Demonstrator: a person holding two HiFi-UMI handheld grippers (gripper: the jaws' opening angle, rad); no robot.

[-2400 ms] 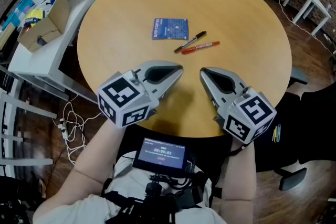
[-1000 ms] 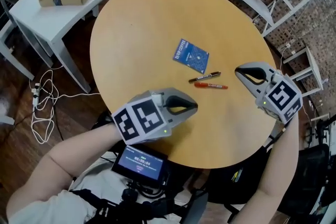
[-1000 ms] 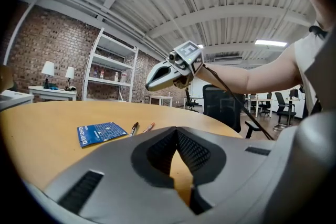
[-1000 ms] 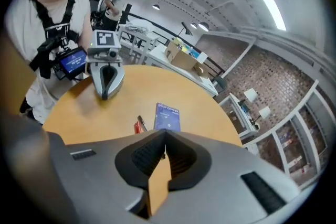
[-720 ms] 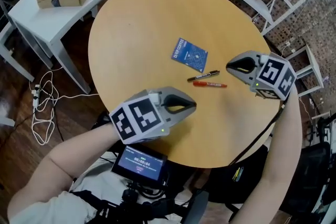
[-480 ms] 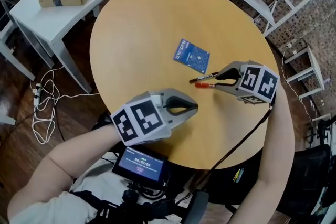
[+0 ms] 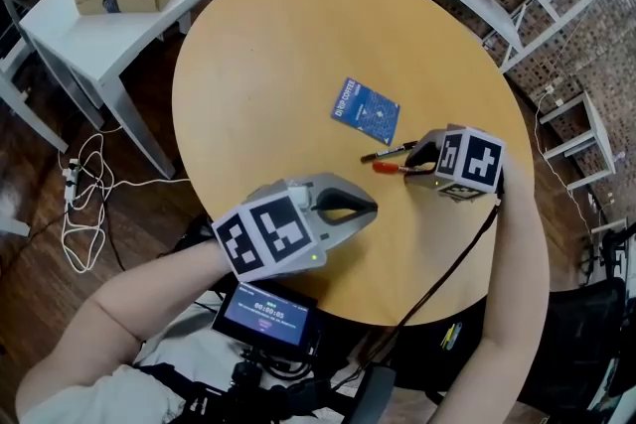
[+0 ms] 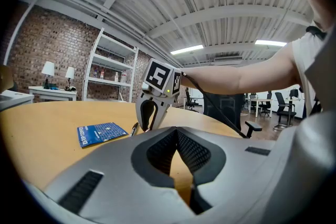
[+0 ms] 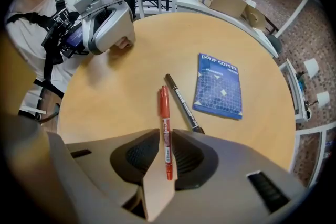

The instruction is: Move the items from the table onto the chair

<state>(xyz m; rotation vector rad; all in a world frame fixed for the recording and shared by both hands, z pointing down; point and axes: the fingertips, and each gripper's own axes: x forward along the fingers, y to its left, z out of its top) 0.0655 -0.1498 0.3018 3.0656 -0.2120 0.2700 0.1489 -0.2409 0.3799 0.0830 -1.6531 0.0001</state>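
Finding: the right hand-held gripper points steeply down at the round, light wooden table. It stands directly over the slim red marker pen. The pen lies flat on the table, and part of its length sits in the gap between the two jaws.

Jaw state: the right jaws have just been opening and now stand apart, one on each side of the pen. The pads do not appear to press on it, so the pen is judged not yet gripped.

Axis: the pen's long axis runs along the slot between the jaws, crosswise to their closing line. This alignment appears suitable for a pinch across the barrel.

Neighbours: the thin black pen lies just beside the red one at a slight angle, its near end close to one jaw. The flat blue booklet lies beyond it, clear of the jaws.

Other hand: the left hand-held gripper is well apart, nearer the person, with jaws together on nothing. The right is plainly the nearer.
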